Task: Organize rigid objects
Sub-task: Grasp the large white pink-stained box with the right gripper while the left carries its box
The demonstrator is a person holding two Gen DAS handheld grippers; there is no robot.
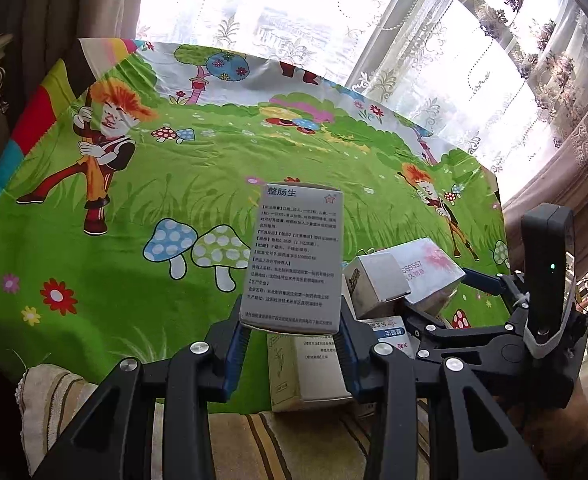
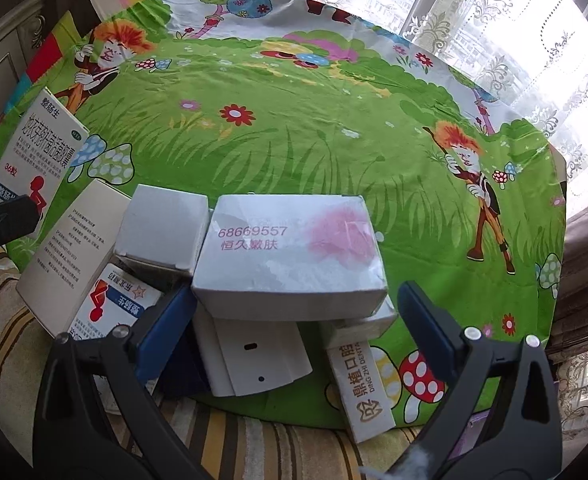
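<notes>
Left gripper clamps the grey medicine box by its lower end, lifted above the green cloth. Keep it upright — set it on open cloth. Right gripper gapes wide, empty, over the white box — box pile beneath.

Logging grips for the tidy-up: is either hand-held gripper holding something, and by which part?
The left hand-held gripper clamps a medicine box by its lower end, across the side edges. The right hand-held gripper is open, holding nothing.
</notes>
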